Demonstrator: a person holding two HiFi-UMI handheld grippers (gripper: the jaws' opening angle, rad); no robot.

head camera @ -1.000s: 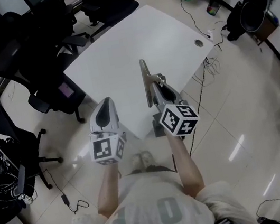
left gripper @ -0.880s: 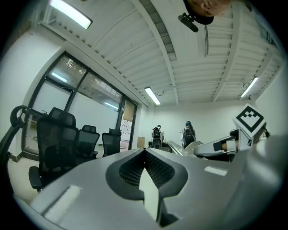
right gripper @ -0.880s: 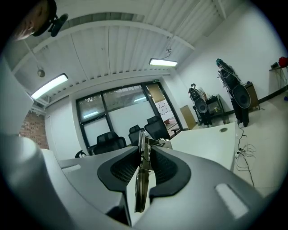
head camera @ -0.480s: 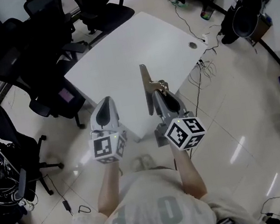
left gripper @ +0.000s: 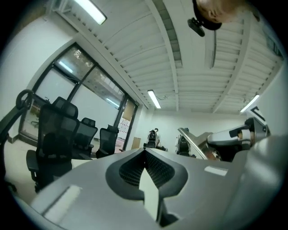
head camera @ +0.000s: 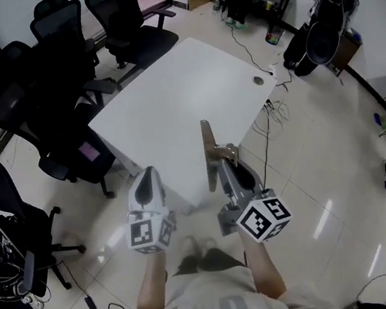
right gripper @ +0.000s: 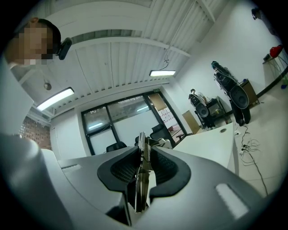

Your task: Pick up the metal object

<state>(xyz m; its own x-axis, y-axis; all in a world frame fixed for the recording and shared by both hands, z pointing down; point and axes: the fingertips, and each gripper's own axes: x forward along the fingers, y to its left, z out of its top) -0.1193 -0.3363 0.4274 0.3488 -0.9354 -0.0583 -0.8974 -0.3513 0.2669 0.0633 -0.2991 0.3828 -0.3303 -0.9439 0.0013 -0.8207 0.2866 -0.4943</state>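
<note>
- Right hand-held gripper (right gripper: 144,158) is pinching the metal object (head camera: 207,147) on its flat faces. The strip pokes out past the tips, above the white surface (head camera: 166,88).
- Left hand-held gripper (left gripper: 145,165) is pressed together, empty.
- Looks thin, stiff and slick, so I'd grip near the spring end or it may pivot.

Left claw (head camera: 146,173) closed, right claw (head camera: 226,165) gripping
</note>
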